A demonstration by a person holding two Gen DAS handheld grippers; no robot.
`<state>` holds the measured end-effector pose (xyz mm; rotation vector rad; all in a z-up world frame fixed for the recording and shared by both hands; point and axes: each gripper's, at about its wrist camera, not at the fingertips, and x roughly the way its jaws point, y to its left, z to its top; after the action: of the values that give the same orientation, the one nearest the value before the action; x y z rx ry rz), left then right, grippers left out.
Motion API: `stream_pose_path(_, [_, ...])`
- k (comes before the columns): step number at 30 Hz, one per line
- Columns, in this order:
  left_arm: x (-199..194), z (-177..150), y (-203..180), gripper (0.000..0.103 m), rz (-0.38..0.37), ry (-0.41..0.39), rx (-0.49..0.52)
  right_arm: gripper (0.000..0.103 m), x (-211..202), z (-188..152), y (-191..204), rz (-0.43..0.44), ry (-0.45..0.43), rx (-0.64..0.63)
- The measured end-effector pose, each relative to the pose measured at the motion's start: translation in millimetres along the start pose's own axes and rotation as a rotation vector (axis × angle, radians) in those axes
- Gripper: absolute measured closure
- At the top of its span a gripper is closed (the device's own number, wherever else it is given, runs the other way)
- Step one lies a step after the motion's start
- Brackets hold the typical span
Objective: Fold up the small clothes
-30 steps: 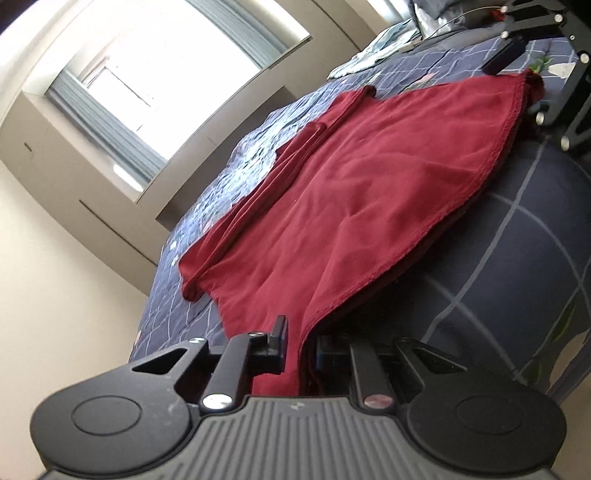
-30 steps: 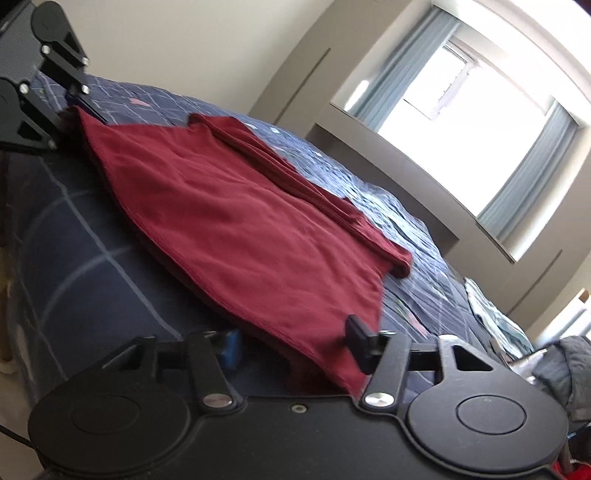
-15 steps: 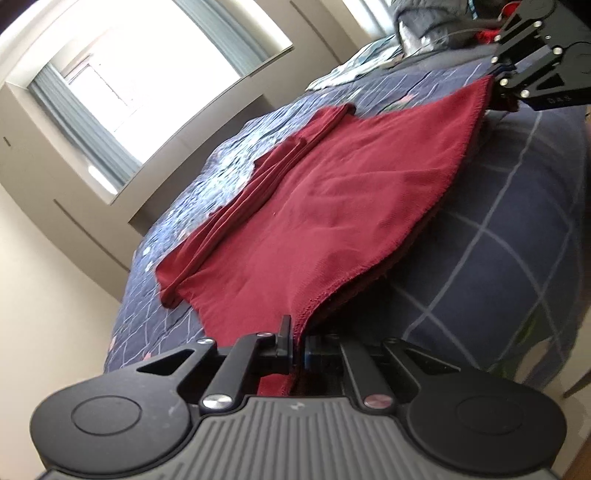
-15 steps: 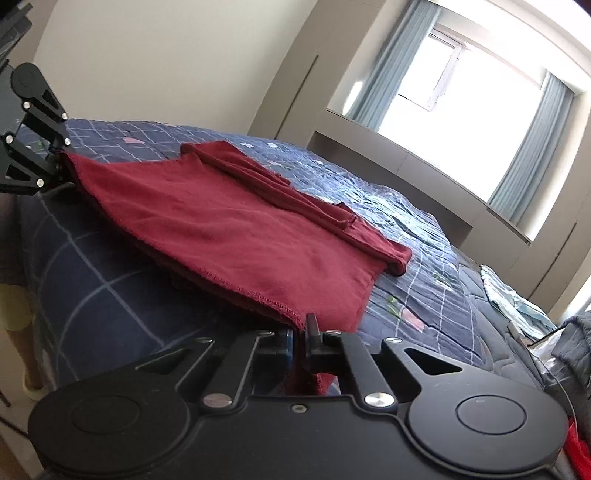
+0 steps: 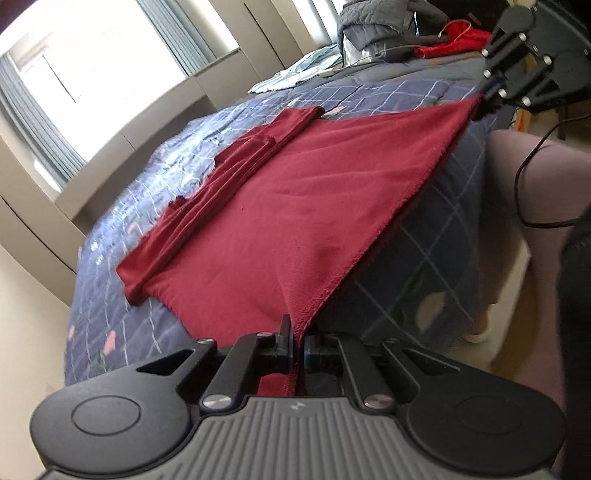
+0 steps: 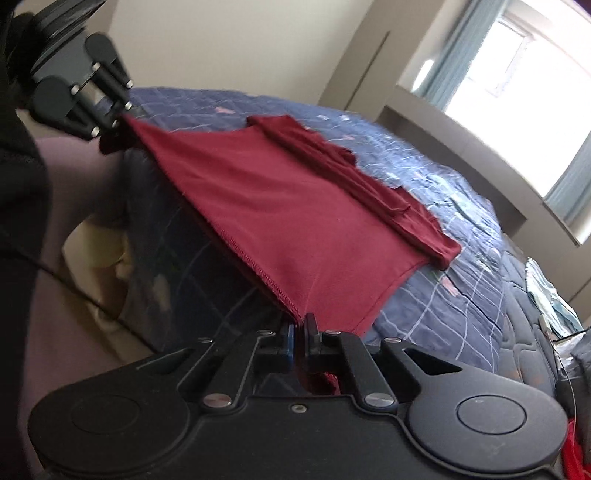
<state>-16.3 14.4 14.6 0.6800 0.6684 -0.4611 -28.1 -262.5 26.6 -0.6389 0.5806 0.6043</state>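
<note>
Fingers (image 5: 286, 338) of the left gripper (image 5: 299, 347) pressed nearly together, pinching one hemmed corner of the red garment (image 5: 295, 206); a strip of cloth hanging down between them. Fingers (image 6: 310, 328) of the right gripper (image 6: 298, 341) likewise clamped onto the opposite hem corner, with a bunched fold of fabric dangling below. Hem drawn taut and straight between the two grips, lifted slightly off the near edge of the bed (image 5: 436, 258). Rest of the garment lying flat on the bed, sleeves folded inward into a long narrow band along the far side. Soft, matte knit, deep red, with a stitched, slightly ridged hem. Quilted navy bedcover beneath, crossed by pale grid lines and small pink patches. Black, hard-edged gripper linkages with round silver pivots. Grey jacket (image 5: 376, 22) and light blue cloth (image 5: 295, 75) heaped at the far end.
</note>
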Motion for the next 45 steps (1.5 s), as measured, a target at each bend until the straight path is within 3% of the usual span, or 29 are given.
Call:
stream_pose_path(10, [20,32,51,0.099,-0.054,-0.007,-0.051,0.099,27,43,-55,0.057,-0.068,0.010])
stream_pose_path(16, [48,77,114,0.098,-0.084,-0.004,-0.053,0.099,65,82,-116,0.043,-0.087,0.067])
stream_pose_path(19, [66,100,150,0.098,-0.101,-0.062,-0.043,0.099,93,109,-149,0.025,-0.073,0.076])
stream_pose_path(26, [141,147,234,0.098,-0.135,-0.069,-0.072,0.098,174,163,-225,-0.009,-0.032,0.104])
stream_pose_path(35, [264,160,315,0.096,-0.208,0.024,-0.157,0.098,292,179,-284,0.009,0.048,0.170])
stream_pose_path(39, [312,151,341,0.086,-0.218,0.076,-0.238,0.097,334,175,-297,0.043,0.083,0.210])
stream_pose_path(42, [335,139,354,0.071,-0.223,0.095,-0.314,0.095,355,168,-301,0.062,0.099,0.232])
stream_pose_path(43, [340,134,358,0.065,-0.226,0.093,-0.341,0.092,359,165,-302,0.066,0.098,0.242])
stream_pose_path(45, [346,126,363,0.057,-0.232,0.083,-0.393,0.073,368,160,-305,0.054,0.096,0.266])
